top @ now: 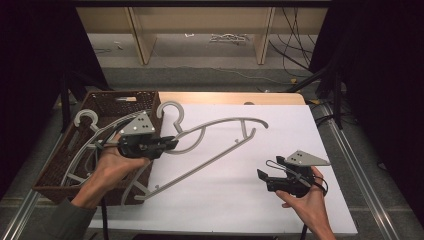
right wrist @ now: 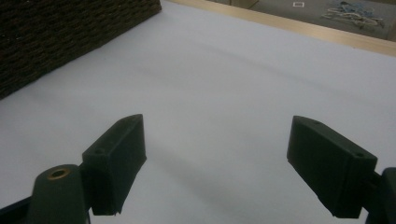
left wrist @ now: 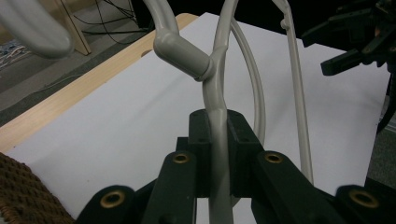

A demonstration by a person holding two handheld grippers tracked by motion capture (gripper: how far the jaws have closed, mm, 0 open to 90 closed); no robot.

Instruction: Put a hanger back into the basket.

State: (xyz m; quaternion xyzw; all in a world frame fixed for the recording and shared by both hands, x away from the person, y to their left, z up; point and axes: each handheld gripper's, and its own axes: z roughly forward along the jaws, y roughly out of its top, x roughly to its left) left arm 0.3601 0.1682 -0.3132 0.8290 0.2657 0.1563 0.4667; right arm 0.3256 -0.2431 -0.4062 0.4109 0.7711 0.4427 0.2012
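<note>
Grey plastic coat hanger (top: 215, 145), stiff and light, is clamped near its neck by left tongs (top: 172, 143); right tongs (top: 261, 175), at four o'clock, are held wide open, empty.

A white table top (top: 280, 150) lies in the middle, with a strip of light wood (top: 235, 98) along its far edge. Metal rails (top: 360, 170) run down the left and right sides. Past the table is a grey floor (top: 200, 67). Far back stand light wooden boards (top: 142, 35) like table legs. Black cables (top: 292, 40) lie on the floor at the far right. Both sides of the room are very dark (top: 30, 75). The light is soft and dim.
</note>
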